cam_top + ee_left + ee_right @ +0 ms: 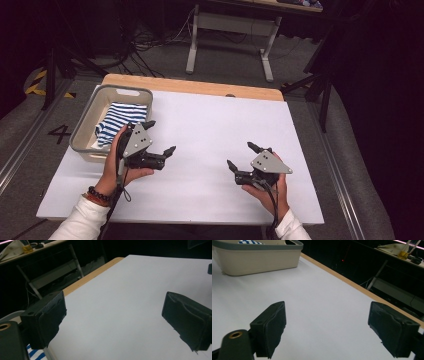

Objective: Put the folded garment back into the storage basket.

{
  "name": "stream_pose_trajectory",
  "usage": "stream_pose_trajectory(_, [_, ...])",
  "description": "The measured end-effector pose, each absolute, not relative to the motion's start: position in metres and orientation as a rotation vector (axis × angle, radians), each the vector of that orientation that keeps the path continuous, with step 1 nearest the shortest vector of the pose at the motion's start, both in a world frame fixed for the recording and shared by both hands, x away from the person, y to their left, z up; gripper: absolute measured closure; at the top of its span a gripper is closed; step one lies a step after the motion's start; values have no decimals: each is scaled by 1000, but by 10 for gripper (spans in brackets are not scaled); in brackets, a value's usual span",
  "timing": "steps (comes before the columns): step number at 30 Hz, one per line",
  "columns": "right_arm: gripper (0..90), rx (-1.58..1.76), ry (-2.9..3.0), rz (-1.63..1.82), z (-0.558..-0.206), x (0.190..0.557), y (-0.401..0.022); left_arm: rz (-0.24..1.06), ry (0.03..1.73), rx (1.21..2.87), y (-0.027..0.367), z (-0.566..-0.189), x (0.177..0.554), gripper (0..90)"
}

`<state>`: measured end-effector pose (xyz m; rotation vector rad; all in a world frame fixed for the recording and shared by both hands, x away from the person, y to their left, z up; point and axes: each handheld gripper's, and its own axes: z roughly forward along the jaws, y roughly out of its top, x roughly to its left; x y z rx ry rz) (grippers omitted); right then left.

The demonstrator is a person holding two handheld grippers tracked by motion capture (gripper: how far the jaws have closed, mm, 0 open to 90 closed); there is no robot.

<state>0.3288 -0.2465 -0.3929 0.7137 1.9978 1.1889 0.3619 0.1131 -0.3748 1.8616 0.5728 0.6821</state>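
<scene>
I hold both tools low over the white bench (pixel 210 130), near its front edge. My right tool (pixel 245 156) hangs spread and empty above bare bench; in the right gripper view its pads (pixel 274 327) stand well apart with nothing between them. My left tool (pixel 159 137) is spread too, also empty, just beside the bin (pixel 82 145) at the left side of the bench. In the left gripper view one pad (pixel 50 315) sits just over the bin's rim, a strip of striped cloth (pixel 35 352) showing beneath it.

Farther back, the cloth (pixel 120 122) lies crumpled inside the bin, blue and white, against the near wall. Beyond the bench stand a second table's legs (pixel 192 45) and loose cables on the floor.

As I judge it, the next move is a reach into the bin for the cloth. The risk lies in the left tool's nearness to the rim: a pad coming down too close could catch the wall and shove or tip the light bin. A shallow pinch could take a single fold, and the cloth could slip free on the lift or drag the bin along.
</scene>
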Motion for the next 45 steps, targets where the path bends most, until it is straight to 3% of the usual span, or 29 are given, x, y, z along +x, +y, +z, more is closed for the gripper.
stream_pose_trajectory(27, [151, 673, 2020, 1164, -406, 308, -252, 663, 426, 1919, 92, -393, 331, 51])
stream_pose_trajectory(45, [150, 661, 2044, 1152, -416, 300, -259, 653, 419, 1951, 95, -414, 318, 58])
